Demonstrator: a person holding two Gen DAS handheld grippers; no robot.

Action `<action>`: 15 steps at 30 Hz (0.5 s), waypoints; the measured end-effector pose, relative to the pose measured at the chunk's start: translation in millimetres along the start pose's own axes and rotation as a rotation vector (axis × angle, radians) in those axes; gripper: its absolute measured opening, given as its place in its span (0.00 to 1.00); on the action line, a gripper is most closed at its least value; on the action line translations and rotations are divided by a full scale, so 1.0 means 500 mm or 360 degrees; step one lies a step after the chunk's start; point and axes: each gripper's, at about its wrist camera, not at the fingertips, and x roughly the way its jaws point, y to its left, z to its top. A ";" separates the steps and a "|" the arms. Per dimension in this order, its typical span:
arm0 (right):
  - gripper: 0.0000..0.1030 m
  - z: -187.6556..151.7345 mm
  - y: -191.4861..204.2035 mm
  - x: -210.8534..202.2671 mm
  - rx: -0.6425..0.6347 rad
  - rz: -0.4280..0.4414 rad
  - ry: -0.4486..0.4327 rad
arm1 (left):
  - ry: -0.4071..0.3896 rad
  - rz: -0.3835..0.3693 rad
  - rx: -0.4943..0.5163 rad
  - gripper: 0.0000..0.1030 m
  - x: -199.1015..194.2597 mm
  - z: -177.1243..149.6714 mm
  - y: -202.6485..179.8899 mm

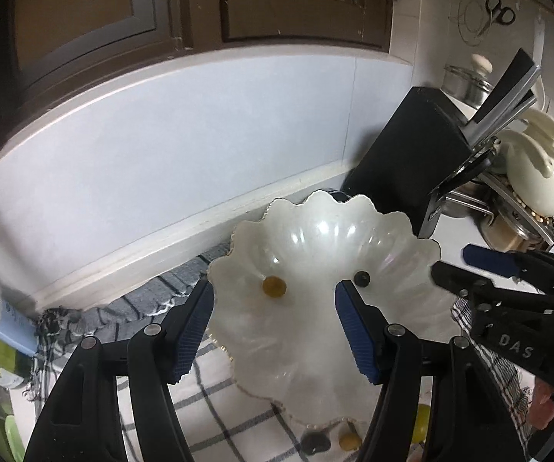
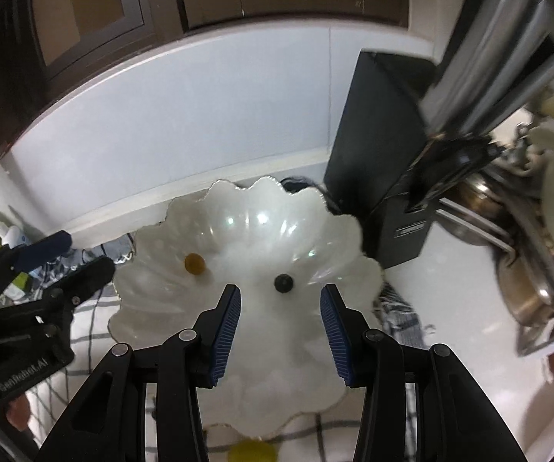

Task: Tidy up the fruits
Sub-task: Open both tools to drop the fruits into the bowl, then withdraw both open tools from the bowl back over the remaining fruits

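Both of my hand-held grippers hang over the scalloped white bowl [image 1: 315, 254], which sits on a checked cloth [image 1: 215, 396] spread on the table. My left hand-held gripper [image 1: 273, 331] is wide open and holds nothing; my right hand-held gripper [image 2: 281, 331] is open a little less wide and is also empty. Two small round fruits already lie in the bowl: an amber one [image 1: 274, 287] and a dark one [image 2: 284, 283]. The dark one lies just ahead of my right fingertips, almost centred between them, so that hand is nearer to it, while the amber one lies straight ahead of my left. Being round, neither has a long axis to line up with. More fruit lies on the cloth at the bowl's near edge, behind my fingertips: a yellow-green piece [image 2: 253, 451] and a few small ones [image 1: 348, 441], which I judge I must draw back and down to reach.
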 end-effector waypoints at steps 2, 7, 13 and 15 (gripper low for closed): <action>0.43 -0.008 0.005 -0.021 -0.0013 -0.0016 -0.0035 | -0.0024 0.0013 0.0003 0.63 -0.022 -0.010 0.002; 0.43 -0.033 0.021 -0.078 -0.0037 -0.0038 -0.0126 | -0.0103 0.0029 0.0035 0.63 -0.077 -0.036 -0.004; 0.43 -0.070 0.039 -0.140 -0.0048 0.0012 -0.0207 | -0.0182 0.0005 0.0070 0.63 -0.147 -0.069 -0.013; 0.43 -0.080 0.047 -0.157 -0.0050 0.0032 -0.0225 | -0.0207 -0.0022 0.0091 0.63 -0.169 -0.079 -0.016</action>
